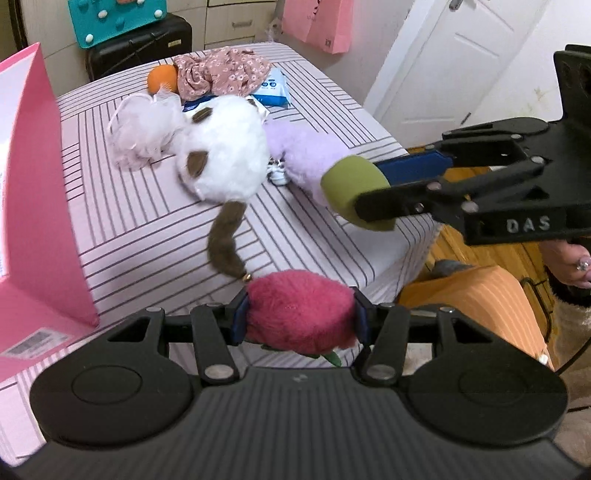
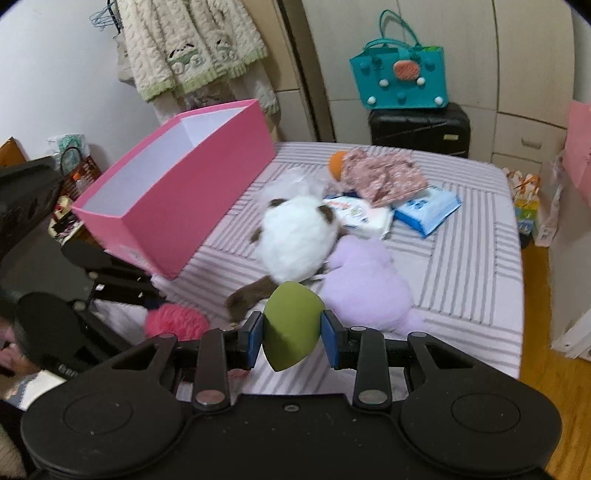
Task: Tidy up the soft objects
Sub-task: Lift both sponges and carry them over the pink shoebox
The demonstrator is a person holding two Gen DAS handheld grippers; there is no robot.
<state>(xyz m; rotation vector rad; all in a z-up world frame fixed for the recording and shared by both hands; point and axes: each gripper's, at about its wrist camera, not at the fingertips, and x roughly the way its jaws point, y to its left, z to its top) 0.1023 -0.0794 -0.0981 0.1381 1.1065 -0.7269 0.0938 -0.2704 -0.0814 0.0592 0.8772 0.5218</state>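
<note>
My left gripper (image 1: 300,319) is shut on a fluffy magenta pompom (image 1: 299,308), held above the near edge of the striped bed (image 1: 147,229). My right gripper (image 2: 292,334) is shut on an olive-green egg-shaped sponge (image 2: 291,326); in the left wrist view that sponge (image 1: 354,188) shows at the right. On the bed lie a white plush cat with a brown tail (image 1: 221,155), a lilac plush (image 1: 306,158), a pale mesh puff (image 1: 142,129), an orange ball (image 1: 161,76) and a floral cloth (image 1: 221,70). An open pink box (image 2: 177,181) stands at the bed's left.
Two wipe packs (image 2: 424,208) lie by the floral cloth. A black suitcase (image 2: 419,129) with a teal bag (image 2: 402,77) stands behind the bed. A pink paper bag (image 1: 319,22) hangs near a white door (image 1: 461,62). Wooden floor (image 2: 554,369) lies right of the bed.
</note>
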